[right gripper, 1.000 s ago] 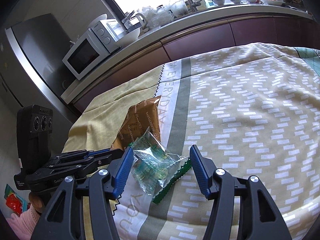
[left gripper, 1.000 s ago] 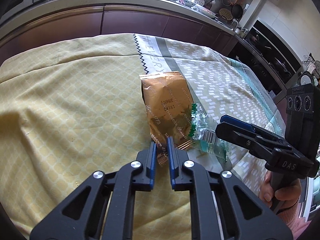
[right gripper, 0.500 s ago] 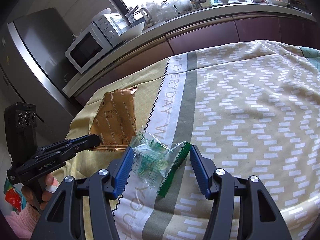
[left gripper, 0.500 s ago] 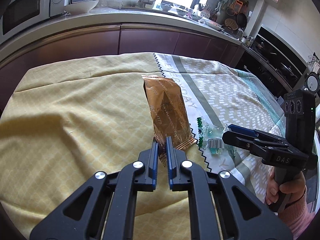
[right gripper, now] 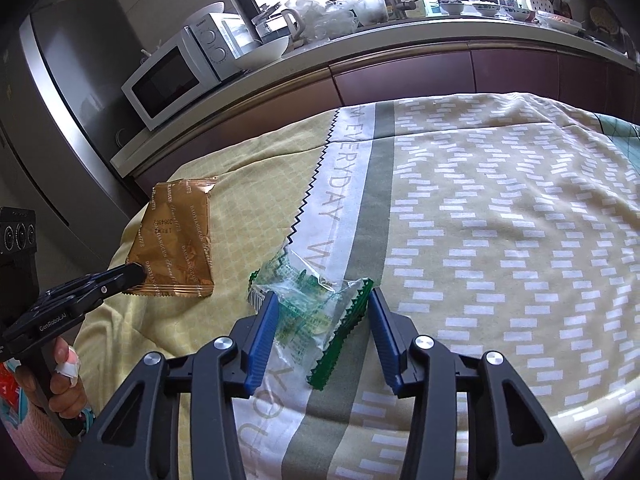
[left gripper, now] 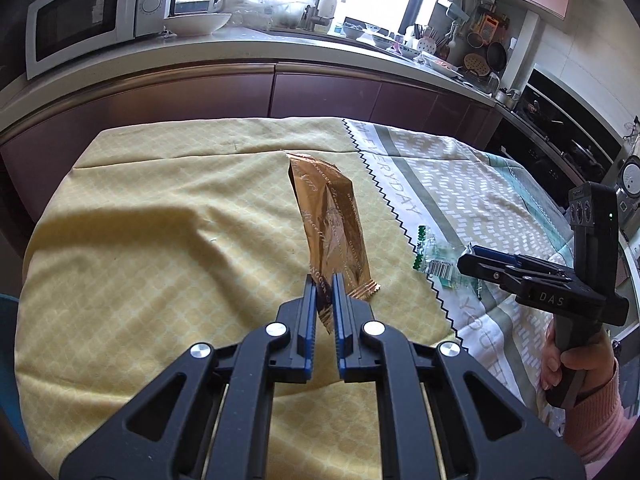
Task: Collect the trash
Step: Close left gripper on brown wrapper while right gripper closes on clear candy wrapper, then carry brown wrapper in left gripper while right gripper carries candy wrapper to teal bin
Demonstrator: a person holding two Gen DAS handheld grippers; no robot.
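1. Gold foil wrapper: my left gripper is clamped on its crimped near corner. It hangs up off the tablecloth, probably so it comes away without dragging.
2. Clear green-edged wrapper lies flat on the white band of the cloth. My right gripper straddles it, jaws spread wide, a pad to each side, the left one overlapping its edge, nothing pinched. I judge this is lined up for a squeeze across the wrapper's width.
3. Hard to read:
   - No bin or bag in either view; drop point unknown.
   - Left wrist view shows only the far tip of the clear wrapper.
   - Gold wrapper's clamped corner is hidden between my left pads; depth of bite unclear.
   - Whether either wrapper is empty: cannot tell.
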